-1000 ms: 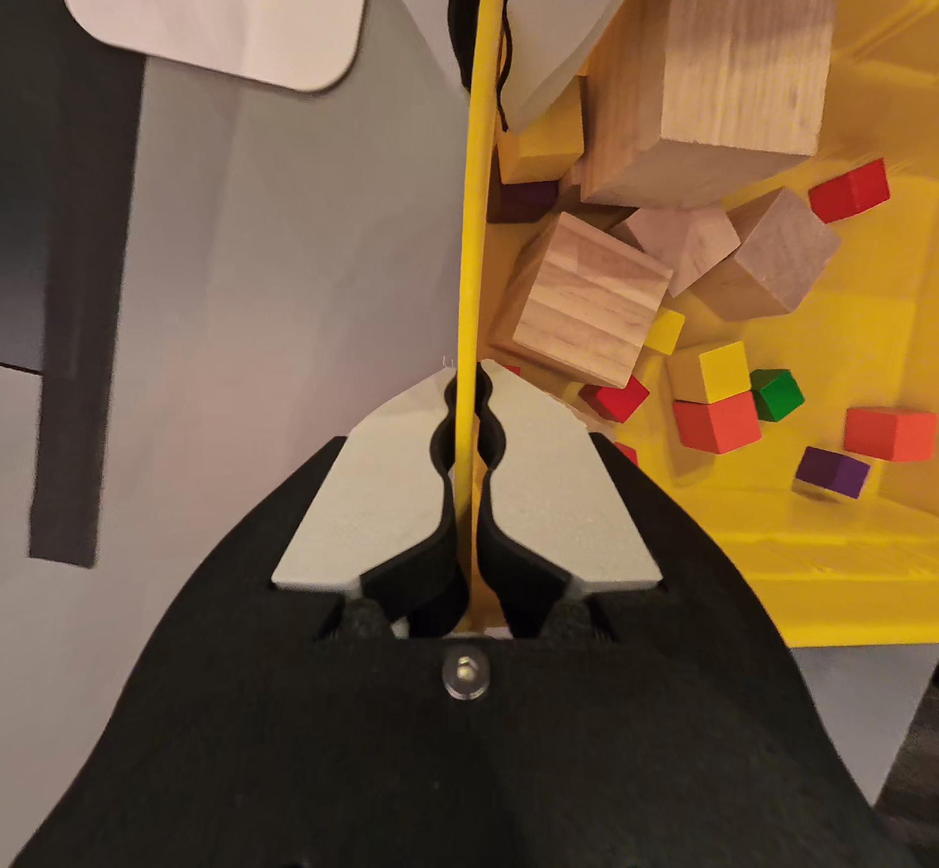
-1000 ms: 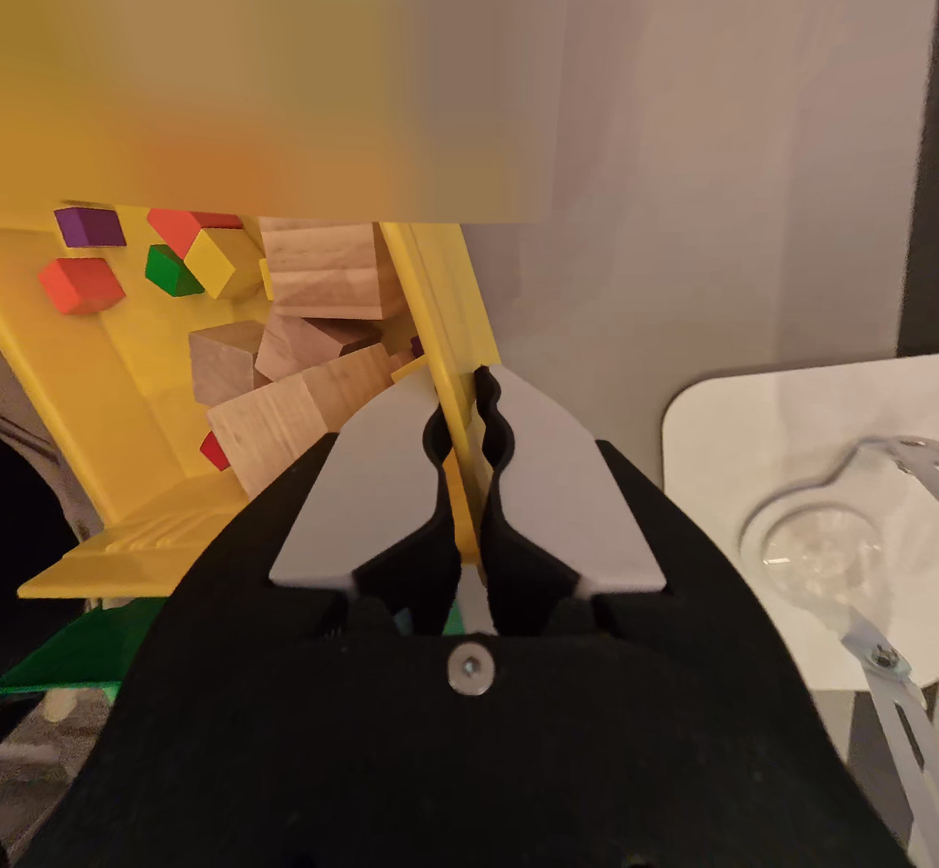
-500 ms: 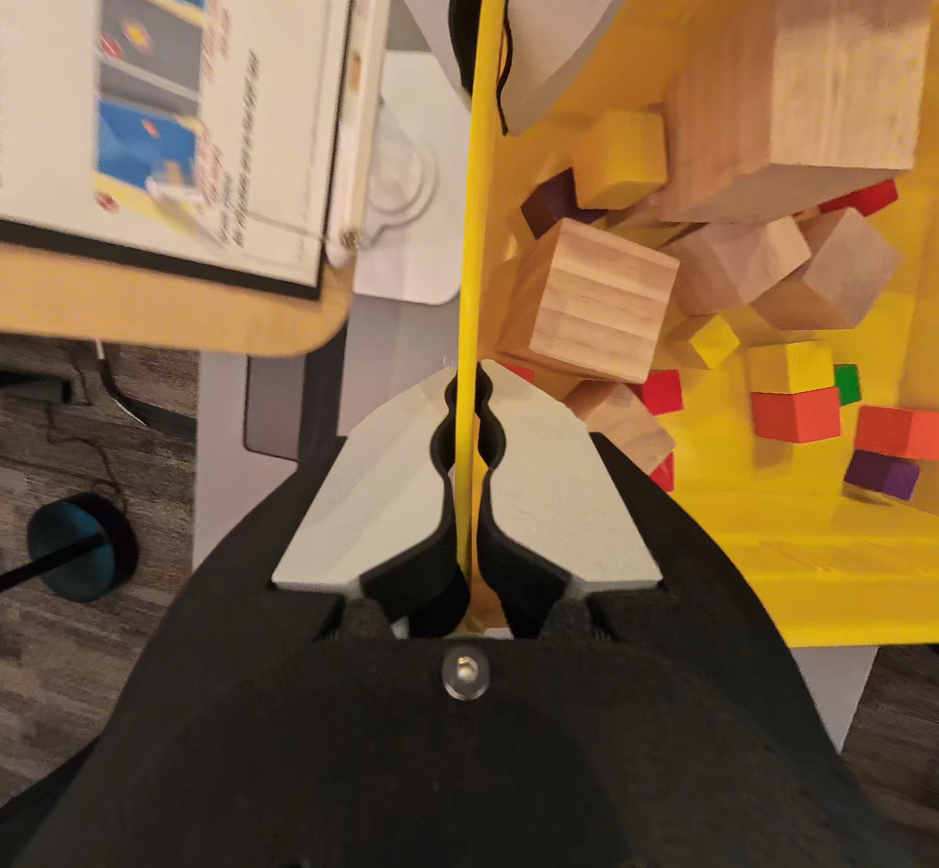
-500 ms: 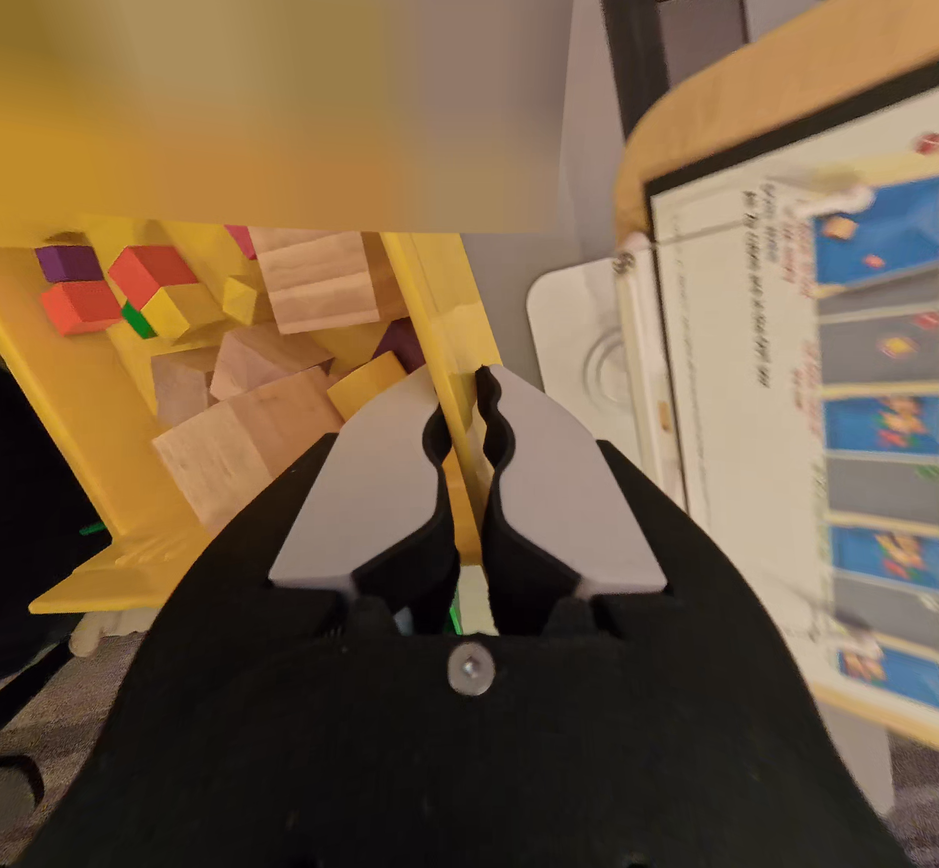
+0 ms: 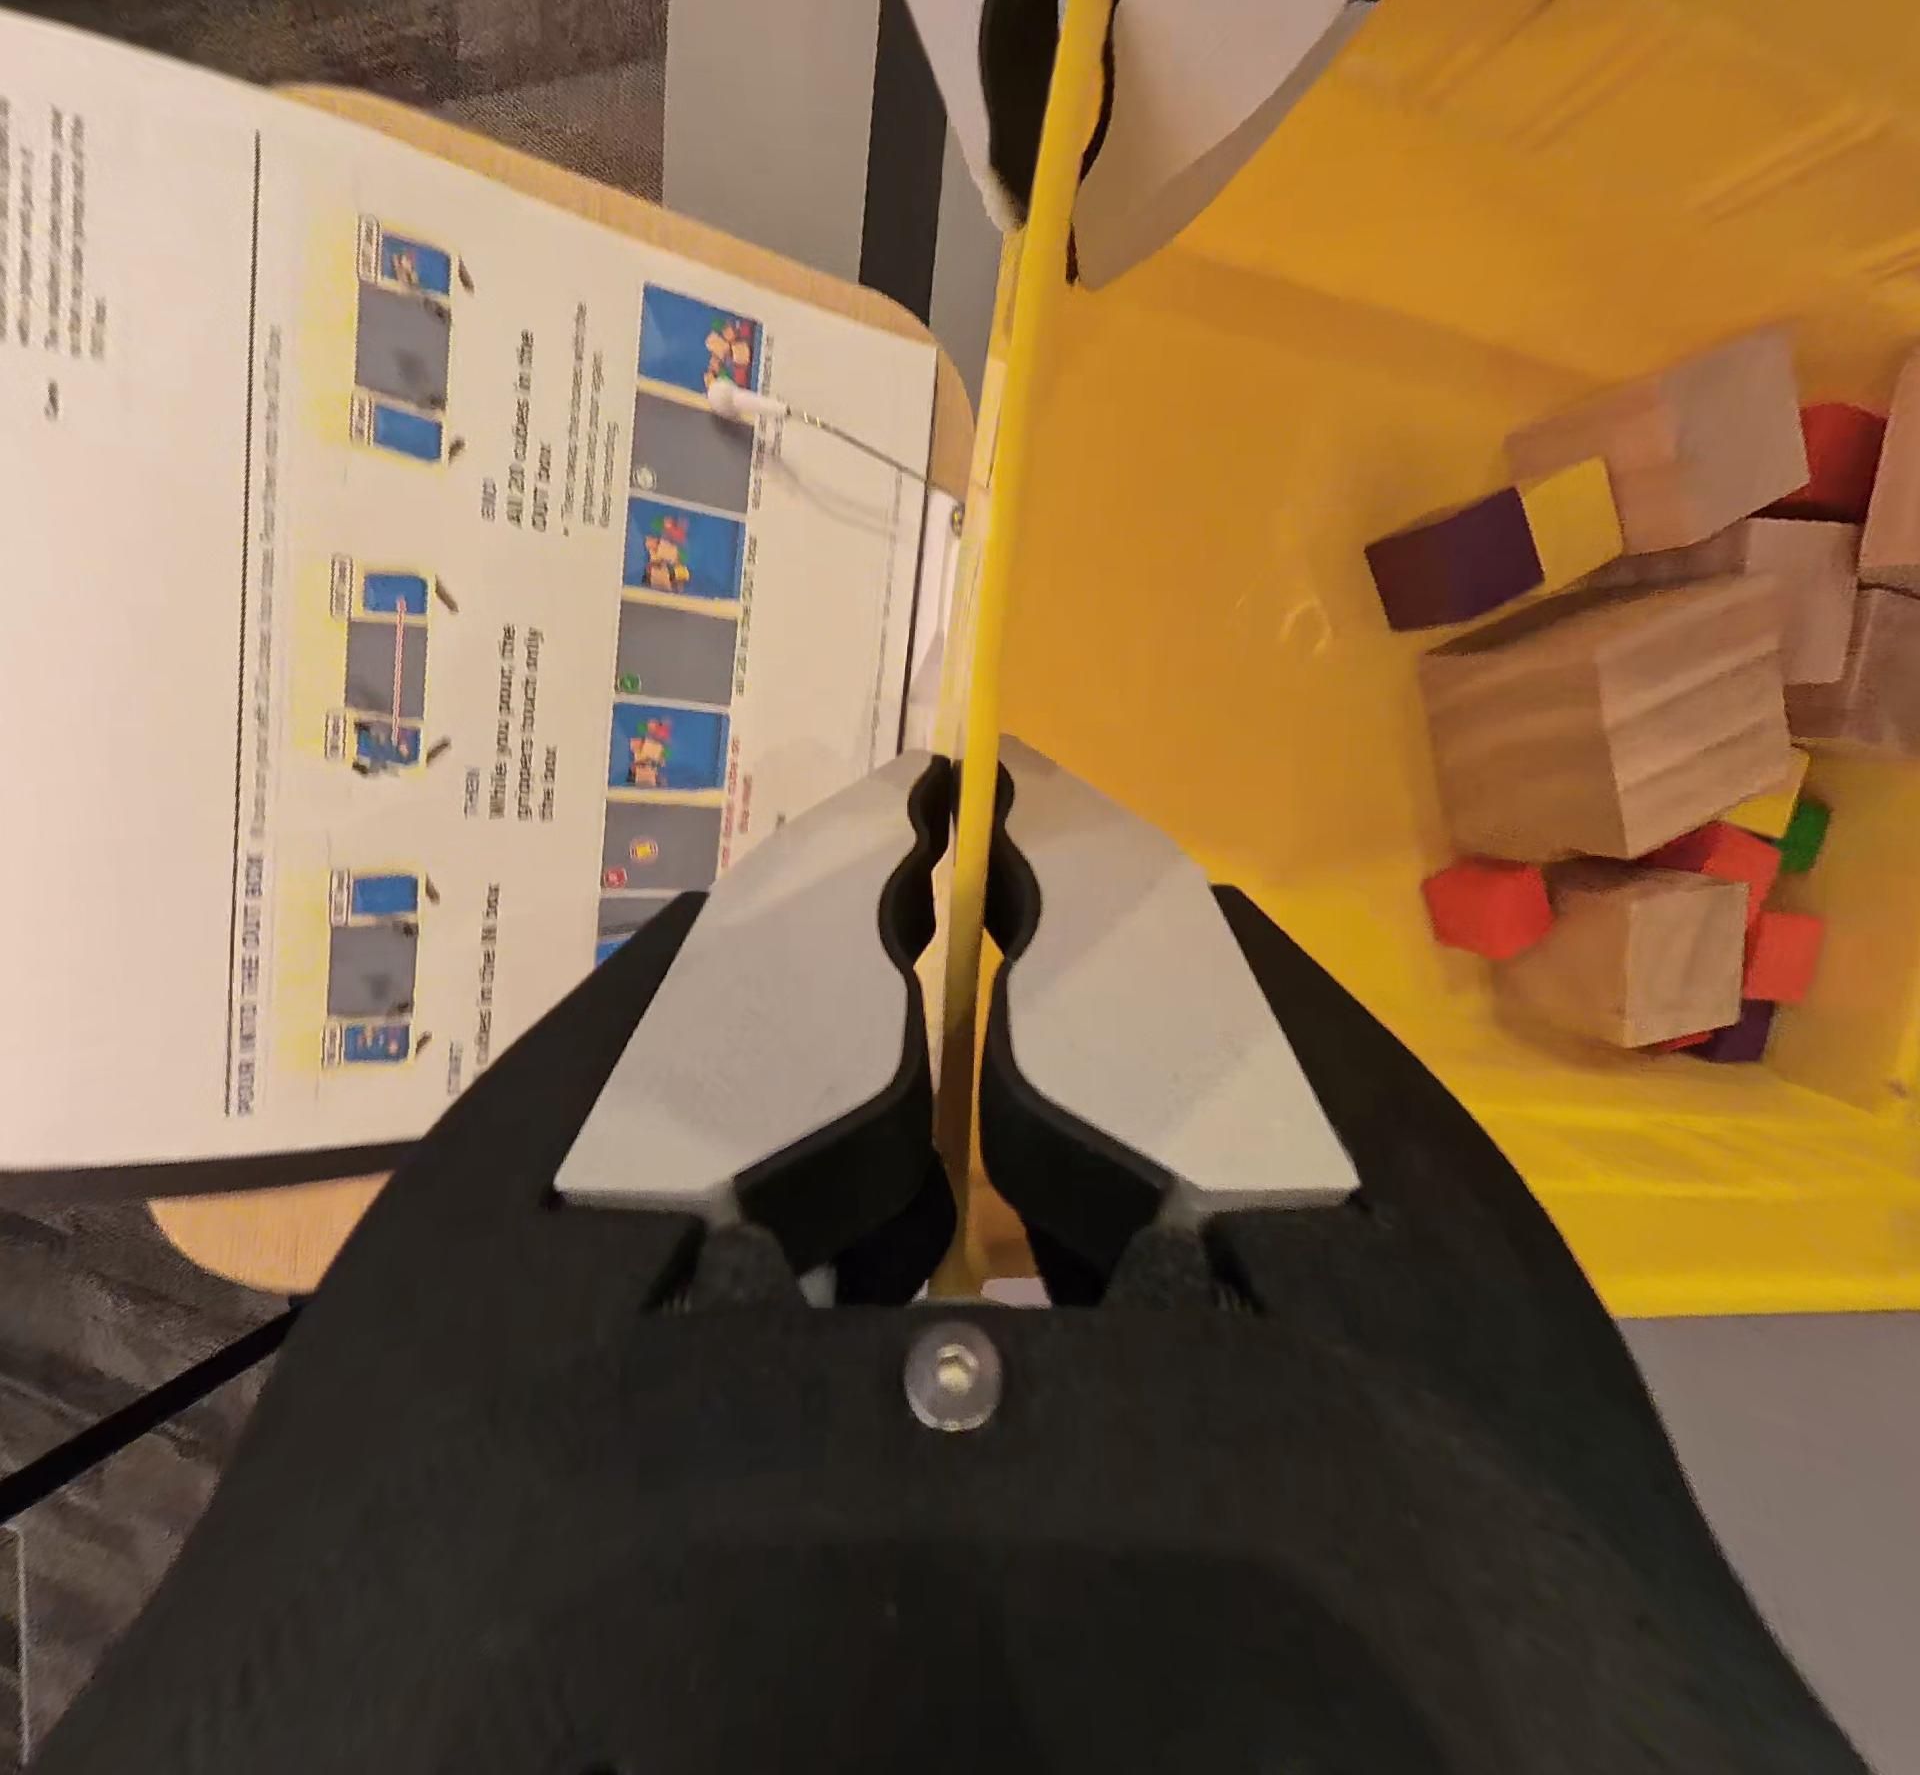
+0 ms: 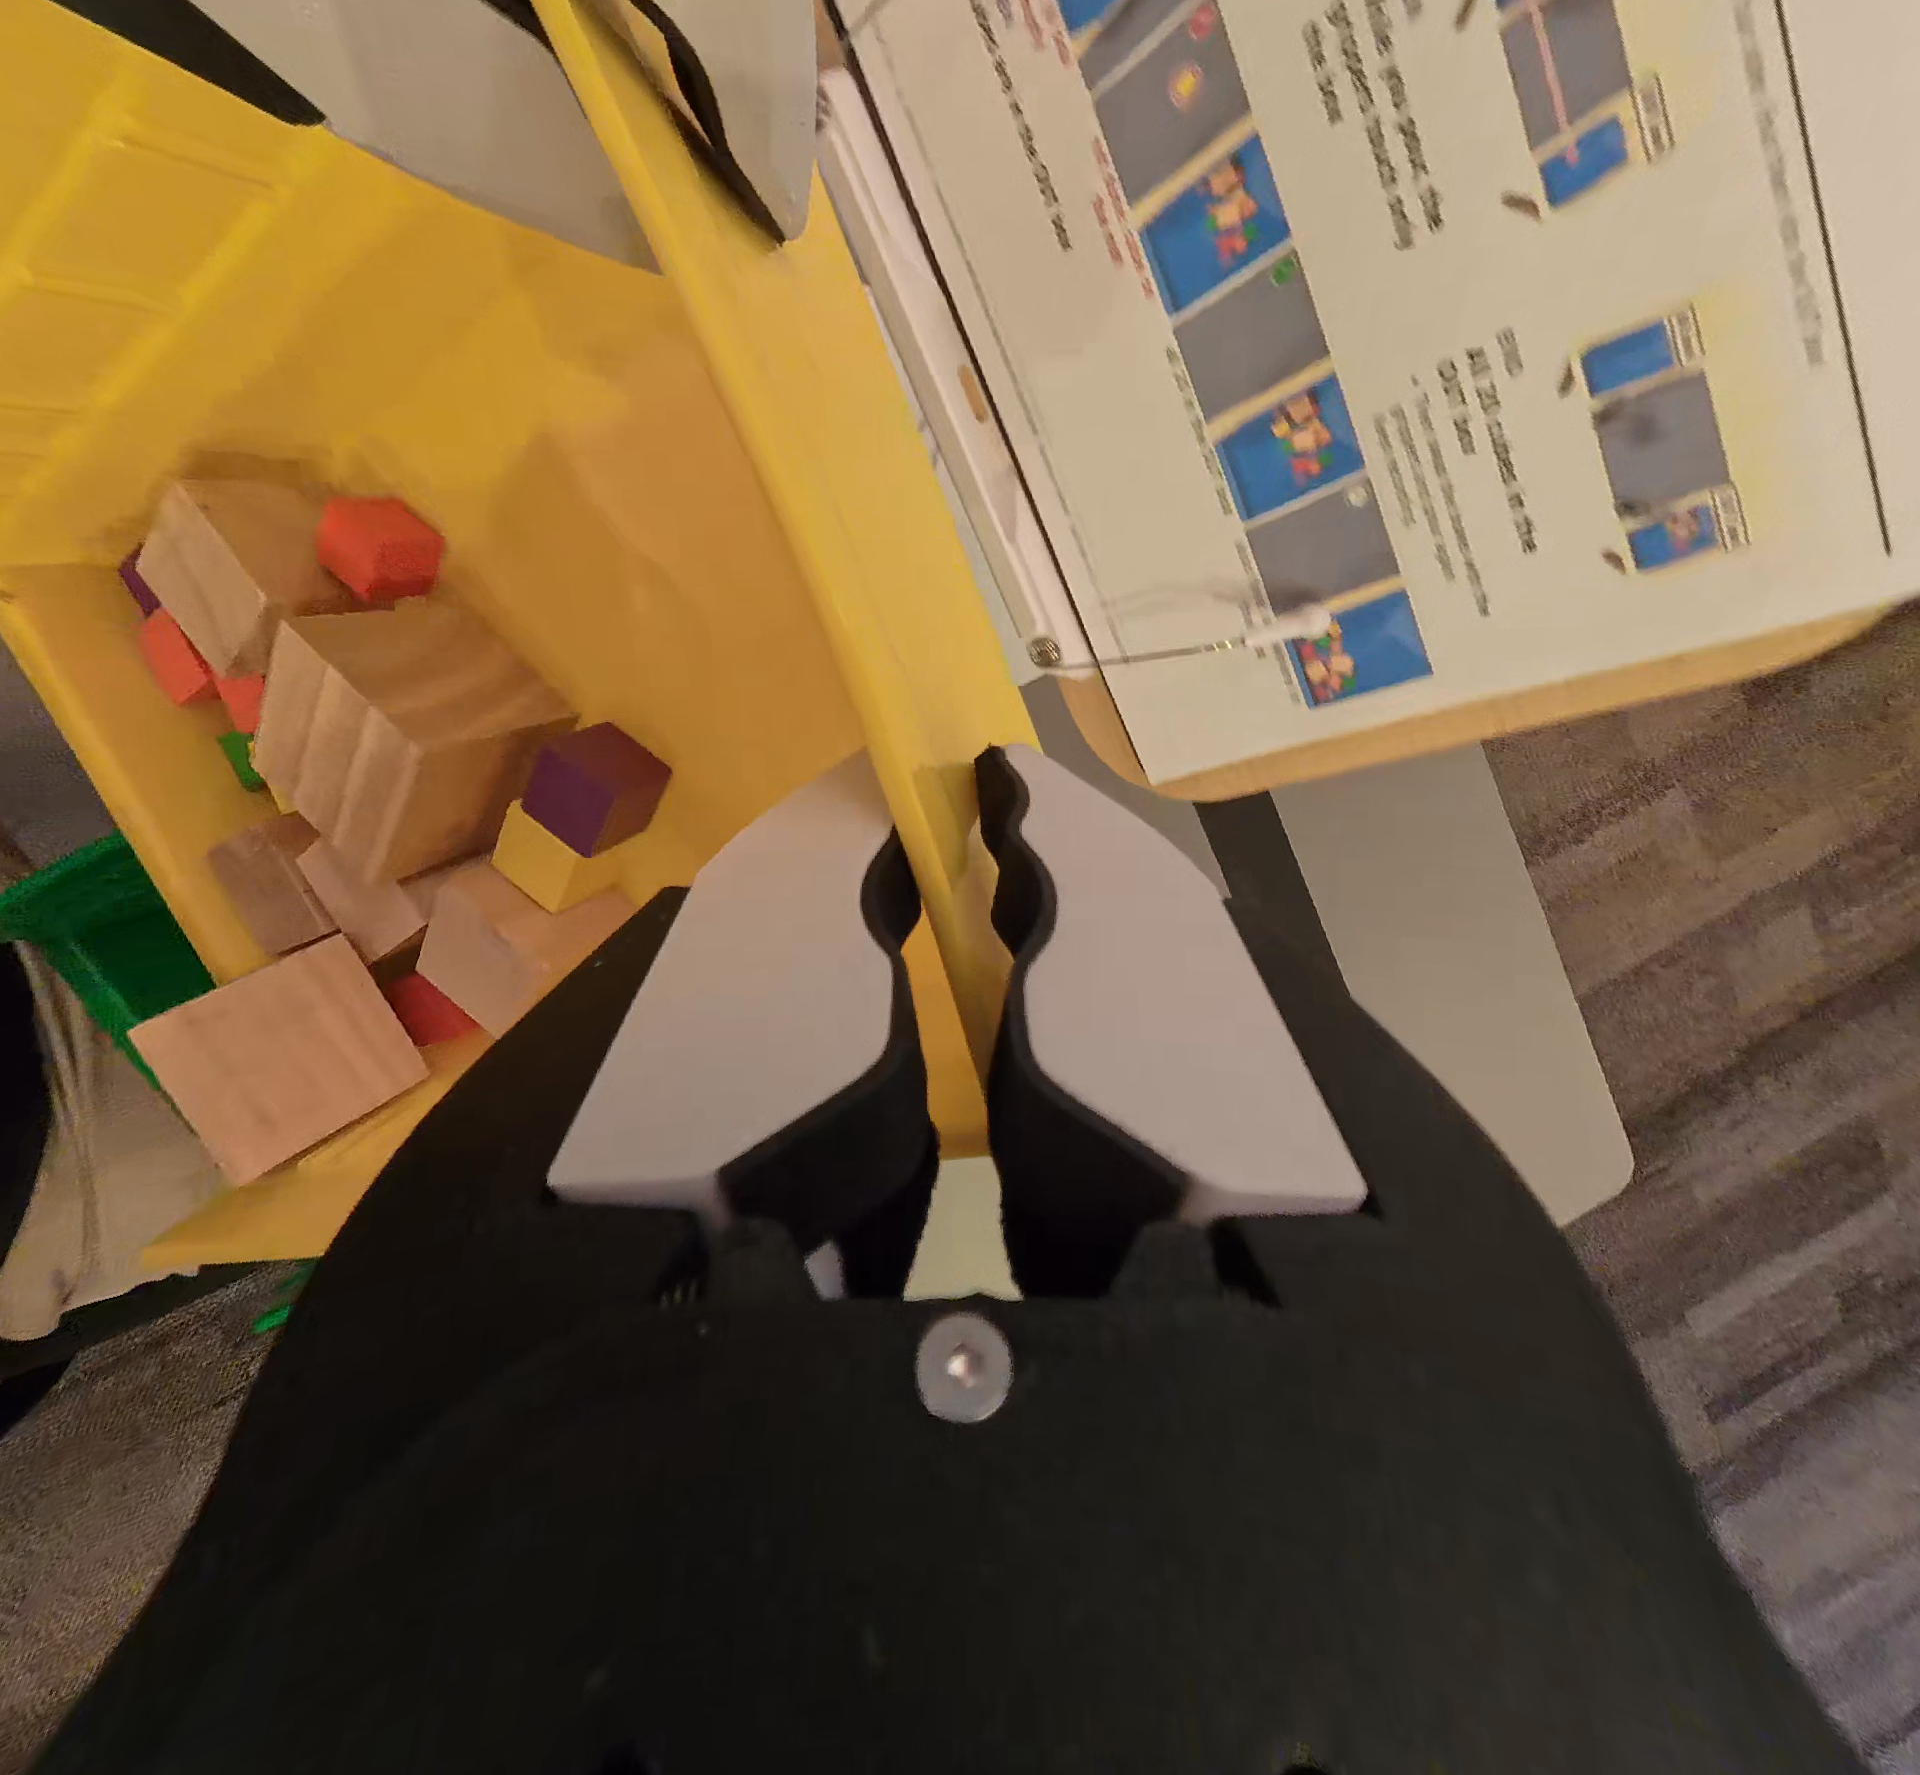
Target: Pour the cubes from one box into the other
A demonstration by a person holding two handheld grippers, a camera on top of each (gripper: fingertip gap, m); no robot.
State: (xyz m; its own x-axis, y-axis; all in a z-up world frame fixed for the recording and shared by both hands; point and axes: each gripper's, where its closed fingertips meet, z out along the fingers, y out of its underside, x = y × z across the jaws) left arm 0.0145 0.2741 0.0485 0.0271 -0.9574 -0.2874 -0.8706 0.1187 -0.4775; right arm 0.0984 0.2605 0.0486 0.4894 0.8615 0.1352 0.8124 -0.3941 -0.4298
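Observation:
A yellow box (image 5: 1247, 499) is held tilted by both grippers on one thin side wall. My left gripper (image 5: 971, 769) is shut on that wall; the right gripper shows at the top of this view (image 5: 1060, 63), clamped on the same wall. In the right wrist view my right gripper (image 6: 940, 775) is shut on the yellow box (image 6: 582, 375). Wooden and coloured cubes (image 5: 1600, 738) lie heaped at the far side of the box, also seen in the right wrist view (image 6: 395, 738). A green box (image 6: 94, 915) shows just below the yellow box's lower edge.
A printed instruction sheet on a wooden clipboard (image 5: 416, 582) lies beside the box; it also shows in the right wrist view (image 6: 1455, 271). Grey table surface (image 6: 1455, 977) and dark carpet (image 6: 1714, 894) lie below.
The box has tilted further with both grippers turning. The cubes have slid away from the gripped wall into a heap at the opposite side. The clipboard sheet now fills the background.

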